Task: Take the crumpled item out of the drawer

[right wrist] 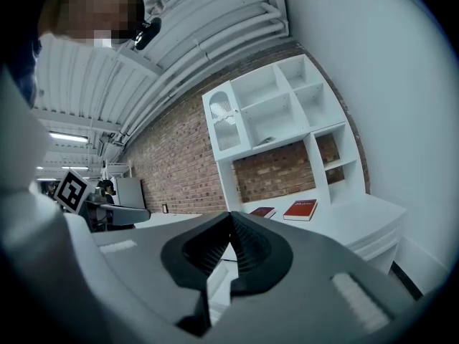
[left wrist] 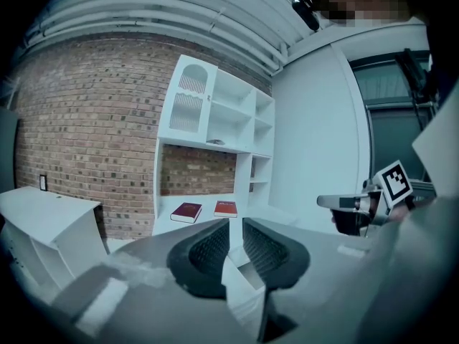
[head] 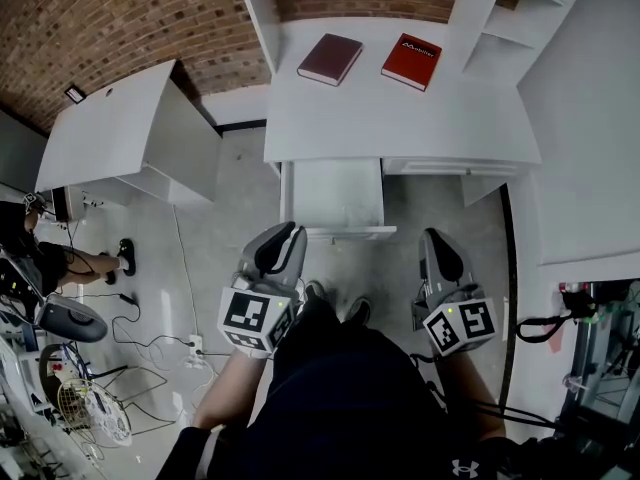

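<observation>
The white desk (head: pixel 400 118) has one drawer (head: pixel 350 233) pulled out toward me. Its inside looks plain white, and I can make out no crumpled item in it. My left gripper (head: pixel 291 231) hangs just in front of the drawer's left corner. In the left gripper view the left gripper (left wrist: pixel 235 225) stands open with a narrow gap and nothing between its pads. My right gripper (head: pixel 436 235) is to the right of the drawer, in front of the desk. In the right gripper view the right gripper (right wrist: pixel 231 216) is shut, tips touching and empty.
On the desktop lie a dark red book (head: pixel 330 58) and a red book (head: pixel 411 60). White shelves (head: pixel 505 18) rise at the desk's right. A white cabinet (head: pixel 130 133) stands to the left. Cables (head: pixel 150 333) and a wire fan (head: pixel 92 408) lie on the floor, near a seated person (head: pixel 70 260).
</observation>
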A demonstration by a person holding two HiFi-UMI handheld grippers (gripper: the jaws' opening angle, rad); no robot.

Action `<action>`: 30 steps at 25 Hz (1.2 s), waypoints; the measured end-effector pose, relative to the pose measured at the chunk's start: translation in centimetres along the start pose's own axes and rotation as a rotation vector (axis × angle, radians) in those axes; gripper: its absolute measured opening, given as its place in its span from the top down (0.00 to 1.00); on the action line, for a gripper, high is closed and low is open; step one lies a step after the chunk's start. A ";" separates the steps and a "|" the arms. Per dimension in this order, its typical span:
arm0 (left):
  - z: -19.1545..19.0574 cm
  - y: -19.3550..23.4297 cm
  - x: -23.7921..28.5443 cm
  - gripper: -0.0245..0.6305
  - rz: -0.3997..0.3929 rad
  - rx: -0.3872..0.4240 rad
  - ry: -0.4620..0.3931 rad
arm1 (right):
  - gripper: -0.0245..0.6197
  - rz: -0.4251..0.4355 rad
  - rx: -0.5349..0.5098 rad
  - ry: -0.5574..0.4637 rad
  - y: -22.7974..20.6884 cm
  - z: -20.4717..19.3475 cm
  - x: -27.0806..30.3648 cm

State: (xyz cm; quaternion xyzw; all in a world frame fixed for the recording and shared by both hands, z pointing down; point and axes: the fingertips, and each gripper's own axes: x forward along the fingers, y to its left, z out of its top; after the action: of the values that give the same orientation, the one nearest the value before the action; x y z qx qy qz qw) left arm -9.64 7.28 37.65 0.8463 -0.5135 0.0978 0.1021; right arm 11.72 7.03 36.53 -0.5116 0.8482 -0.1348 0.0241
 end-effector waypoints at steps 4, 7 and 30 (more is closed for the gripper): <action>-0.2 1.7 1.8 0.87 -0.018 -0.014 0.010 | 0.96 -0.013 -0.002 0.018 -0.2 -0.2 2.1; -0.4 3.2 4.0 0.87 -0.042 -0.023 0.024 | 0.96 -0.038 -0.003 0.025 -0.8 -0.1 4.2; -7.0 10.5 20.9 0.87 -0.398 0.160 0.273 | 0.96 -0.328 0.053 0.088 -7.0 -2.0 14.7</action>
State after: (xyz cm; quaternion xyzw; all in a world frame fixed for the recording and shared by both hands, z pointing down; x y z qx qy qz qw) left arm -9.97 -13.29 50.82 0.9150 -0.3090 0.2297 0.1205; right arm 10.36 -8.50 41.68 -0.6360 0.7497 -0.1813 -0.0218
